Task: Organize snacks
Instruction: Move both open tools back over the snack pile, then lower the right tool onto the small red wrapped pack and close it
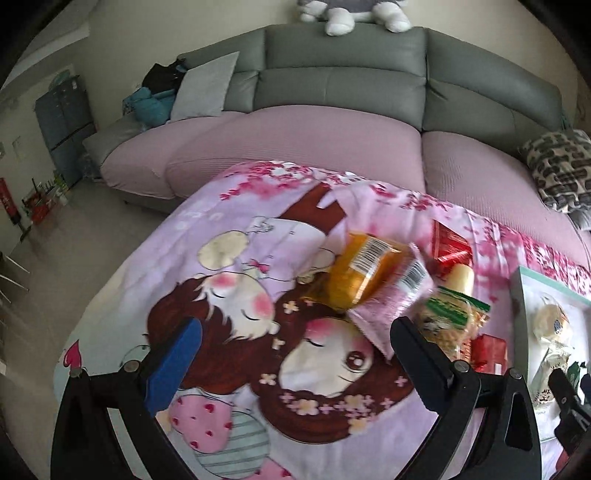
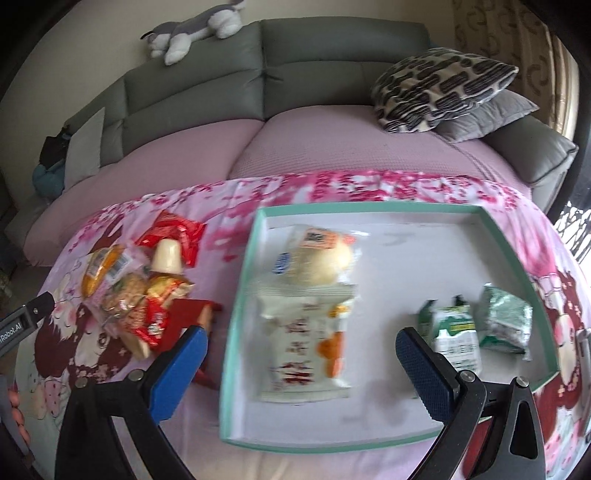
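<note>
Gaping wide — both tools (image 1: 295, 354) (image 2: 301, 354) empty.

Soft, even daylight fills both fisheye views, brightest at the right edge of the right wrist view, with dark vignetted corners, strongly bowed sofa (image 1: 343, 70) lines, faint shadows inside the tray (image 2: 373, 417), and motion-smeared snack packets (image 1: 365, 273).

"Robot.AI" on left gripper (image 2: 22, 321); snack labels unreadable.

Grey sofa (image 1: 343, 70) with pink seat cover (image 2: 332, 147), cream wall (image 2: 92, 33) behind
</note>
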Demonstrator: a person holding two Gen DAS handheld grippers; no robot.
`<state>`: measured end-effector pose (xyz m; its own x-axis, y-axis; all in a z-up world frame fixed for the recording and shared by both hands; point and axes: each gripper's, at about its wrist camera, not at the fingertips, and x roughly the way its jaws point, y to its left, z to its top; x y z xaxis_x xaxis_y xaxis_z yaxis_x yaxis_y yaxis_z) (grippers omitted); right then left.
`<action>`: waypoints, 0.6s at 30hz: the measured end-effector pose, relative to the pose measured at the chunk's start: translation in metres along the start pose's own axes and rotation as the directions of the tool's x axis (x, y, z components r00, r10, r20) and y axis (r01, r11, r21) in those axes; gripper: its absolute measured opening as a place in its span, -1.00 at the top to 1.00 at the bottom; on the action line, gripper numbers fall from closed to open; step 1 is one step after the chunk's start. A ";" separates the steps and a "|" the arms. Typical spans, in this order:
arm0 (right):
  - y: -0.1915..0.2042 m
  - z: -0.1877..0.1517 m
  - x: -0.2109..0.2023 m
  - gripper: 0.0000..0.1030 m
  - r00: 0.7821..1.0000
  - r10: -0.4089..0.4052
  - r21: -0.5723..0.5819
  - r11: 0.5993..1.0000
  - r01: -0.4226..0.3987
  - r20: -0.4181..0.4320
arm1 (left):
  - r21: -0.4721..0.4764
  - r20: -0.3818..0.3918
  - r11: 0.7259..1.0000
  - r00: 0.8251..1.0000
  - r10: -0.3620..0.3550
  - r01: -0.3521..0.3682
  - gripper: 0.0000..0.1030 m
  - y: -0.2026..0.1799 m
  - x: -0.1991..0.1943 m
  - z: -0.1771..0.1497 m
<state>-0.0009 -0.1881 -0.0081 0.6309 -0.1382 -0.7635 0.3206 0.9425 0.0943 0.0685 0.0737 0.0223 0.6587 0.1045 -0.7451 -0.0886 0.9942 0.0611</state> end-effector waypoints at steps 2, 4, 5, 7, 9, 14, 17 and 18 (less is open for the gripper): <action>0.012 -0.001 0.002 -1.00 1.000 0.016 -0.013 1.000 -0.016 -0.005 | -0.008 0.003 1.000 1.000 0.006 -0.006 -0.97 0.007 0.000 0.001; 0.021 -0.002 0.004 -1.00 1.000 0.030 -0.023 0.999 -0.030 -0.009 | -0.011 0.003 1.000 1.000 0.009 -0.009 -0.97 0.013 0.001 0.001; 0.025 -0.002 0.006 -1.00 0.999 0.037 -0.027 0.999 -0.037 -0.010 | -0.012 0.001 1.000 1.000 0.011 -0.011 -0.97 0.015 0.001 0.002; 0.037 -0.003 0.009 -1.00 0.998 0.059 -0.039 0.997 -0.059 -0.016 | -0.013 -0.001 1.000 1.000 0.007 -0.007 -0.97 0.019 0.003 0.003; 0.046 -0.003 0.013 -1.00 0.997 0.079 -0.045 0.996 -0.080 -0.018 | -0.013 -0.001 1.000 1.000 -0.002 0.002 -0.97 0.020 0.005 0.004; 0.068 -0.006 0.021 -1.00 0.990 0.141 -0.057 0.988 -0.142 -0.023 | 0.005 -0.014 0.998 0.998 -0.062 0.062 -0.97 0.009 0.011 0.006; 0.075 -0.007 0.027 -0.99 0.989 0.142 -0.060 0.988 -0.144 -0.035 | 0.033 -0.027 0.994 0.994 -0.106 0.107 -0.97 -0.005 0.015 0.006; 0.075 -0.008 0.029 -0.99 0.989 0.145 -0.056 0.988 -0.147 -0.036 | 0.040 -0.028 0.992 0.992 -0.119 0.120 -0.97 -0.010 0.016 0.006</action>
<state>0.0357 -0.1189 -0.0278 0.6445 0.0109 -0.7645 0.1846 0.9681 0.1695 0.0843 0.0660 0.0136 0.6432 -0.0154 -0.7656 0.0215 0.9998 -0.0021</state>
